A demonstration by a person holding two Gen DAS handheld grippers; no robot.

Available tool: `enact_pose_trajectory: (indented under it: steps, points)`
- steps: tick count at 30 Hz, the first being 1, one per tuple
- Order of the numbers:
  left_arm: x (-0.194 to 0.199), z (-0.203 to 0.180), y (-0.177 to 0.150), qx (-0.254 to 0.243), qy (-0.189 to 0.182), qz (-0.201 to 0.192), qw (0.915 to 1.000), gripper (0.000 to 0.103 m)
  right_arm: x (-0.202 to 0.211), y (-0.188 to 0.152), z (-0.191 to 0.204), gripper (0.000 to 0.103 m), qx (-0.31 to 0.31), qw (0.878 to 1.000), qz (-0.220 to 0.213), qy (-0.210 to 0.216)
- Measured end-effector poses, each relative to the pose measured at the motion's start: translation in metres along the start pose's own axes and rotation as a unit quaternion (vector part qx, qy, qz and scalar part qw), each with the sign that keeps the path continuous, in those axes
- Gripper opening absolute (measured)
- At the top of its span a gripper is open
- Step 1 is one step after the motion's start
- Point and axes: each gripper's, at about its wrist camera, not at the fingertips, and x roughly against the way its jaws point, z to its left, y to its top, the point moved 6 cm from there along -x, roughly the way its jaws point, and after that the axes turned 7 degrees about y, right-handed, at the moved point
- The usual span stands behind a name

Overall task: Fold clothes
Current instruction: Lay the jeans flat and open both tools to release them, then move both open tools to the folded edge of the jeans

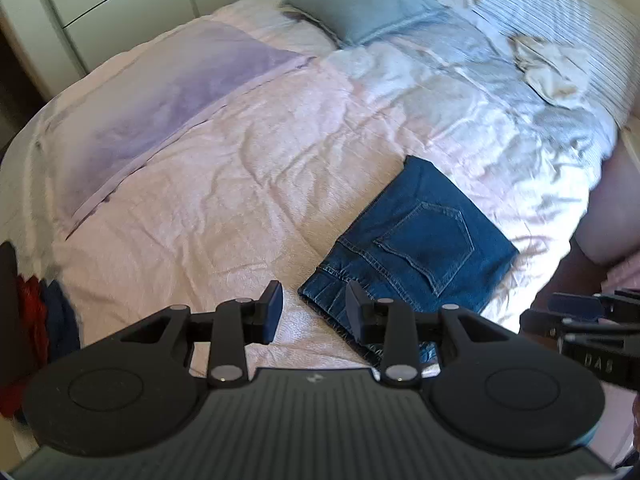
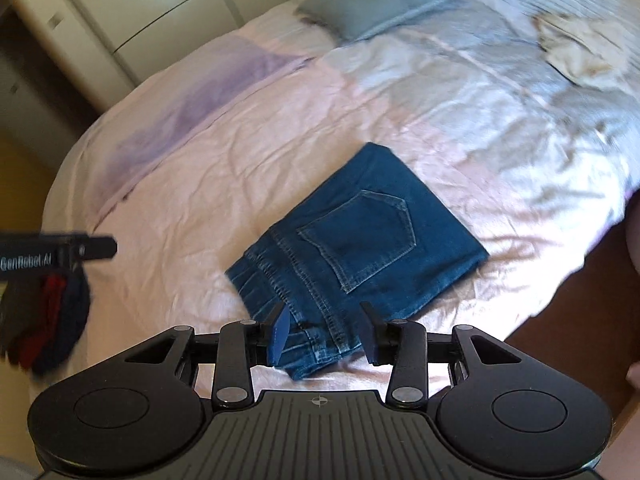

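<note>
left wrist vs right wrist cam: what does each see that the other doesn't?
Left wrist only: the open left gripper close up, with the right gripper's body at its right edge.

Right wrist only: the open right gripper close up above the folded jeans' waistband end, with the left gripper's body, lettering on its side, at the left edge.

Both: the folded jeans lying back pocket up on the pink bedspread, a grey pillow, a crumpled cream garment near the striped pillow, and red and dark clothes at the left edge.

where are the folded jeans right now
The folded jeans lie on the pink bedcover near the bed's foot edge, just ahead of the open right gripper.
</note>
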Motion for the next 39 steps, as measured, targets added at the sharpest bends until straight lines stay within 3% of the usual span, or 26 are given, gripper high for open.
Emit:
enact_pose_trajectory:
  steps: [8, 16, 26, 39]
  points:
    - [0.019, -0.041, -0.007, 0.07, 0.032, 0.006, 0.997, 0.031, 0.009, 0.014, -0.029, 0.041, 0.088, 0.995, 0.032, 0.012]
    - [0.035, -0.065, -0.042, 0.132, 0.055, 0.032, 0.9892, 0.031, 0.013, 0.011, -0.055, 0.041, 0.143, 0.987, 0.07, 0.022]
    - [0.061, -0.054, -0.055, 0.131, 0.061, 0.008, 0.9894, 0.031, 0.034, -0.003, -0.053, 0.041, 0.125, 0.99, 0.055, 0.024]
    - [0.084, 0.001, -0.141, 0.157, 0.052, 0.029, 0.9857, 0.032, 0.039, -0.059, 0.012, 0.042, 0.136, 0.988, 0.065, -0.013]
